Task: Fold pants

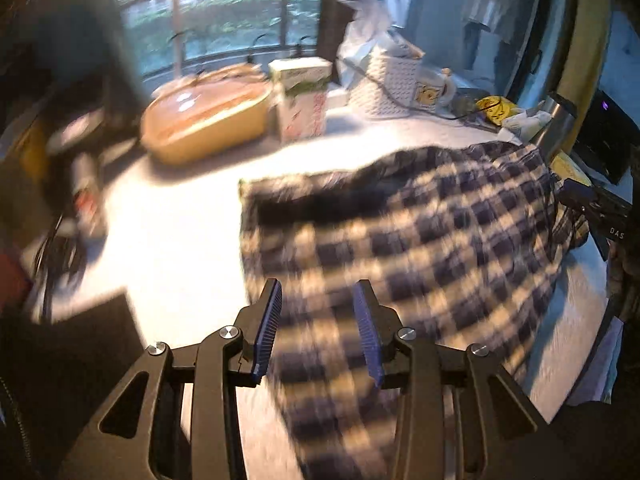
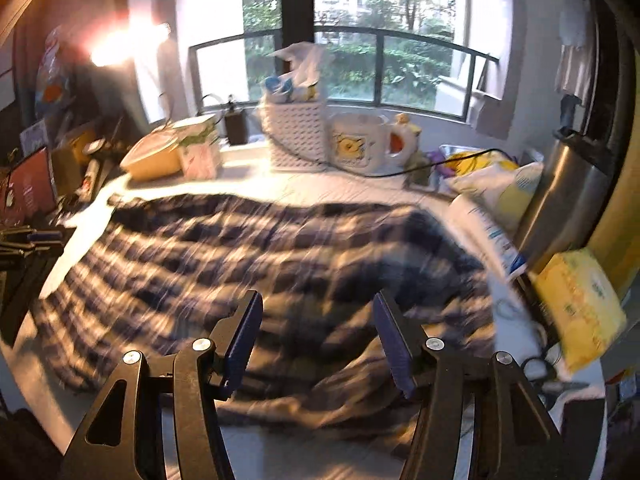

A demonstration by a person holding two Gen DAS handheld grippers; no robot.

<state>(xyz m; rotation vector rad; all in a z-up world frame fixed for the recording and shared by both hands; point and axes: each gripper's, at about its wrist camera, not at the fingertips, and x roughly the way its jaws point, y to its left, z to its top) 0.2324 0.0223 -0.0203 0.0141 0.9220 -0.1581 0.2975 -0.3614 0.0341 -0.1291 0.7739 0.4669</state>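
Blue and cream plaid pants (image 1: 420, 240) lie spread on a white table (image 1: 172, 240), blurred by motion. My left gripper (image 1: 318, 304) is open and empty, just above the near edge of the cloth. In the right wrist view the pants (image 2: 248, 248) fill the table's middle, with a rumpled part at the front right. My right gripper (image 2: 318, 316) is open and empty over that rumpled part. The other gripper (image 2: 28, 244) shows at the left edge, and the right one shows at the right edge of the left wrist view (image 1: 600, 208).
At the table's back stand a yellow lidded dish (image 1: 204, 120), a tissue box (image 1: 300, 96), a white basket (image 2: 296, 136), a mug (image 2: 360, 144) and a black cable (image 2: 440, 164). A steel flask (image 2: 568, 200) and yellow packet (image 2: 580, 308) are at the right. A window railing is behind.
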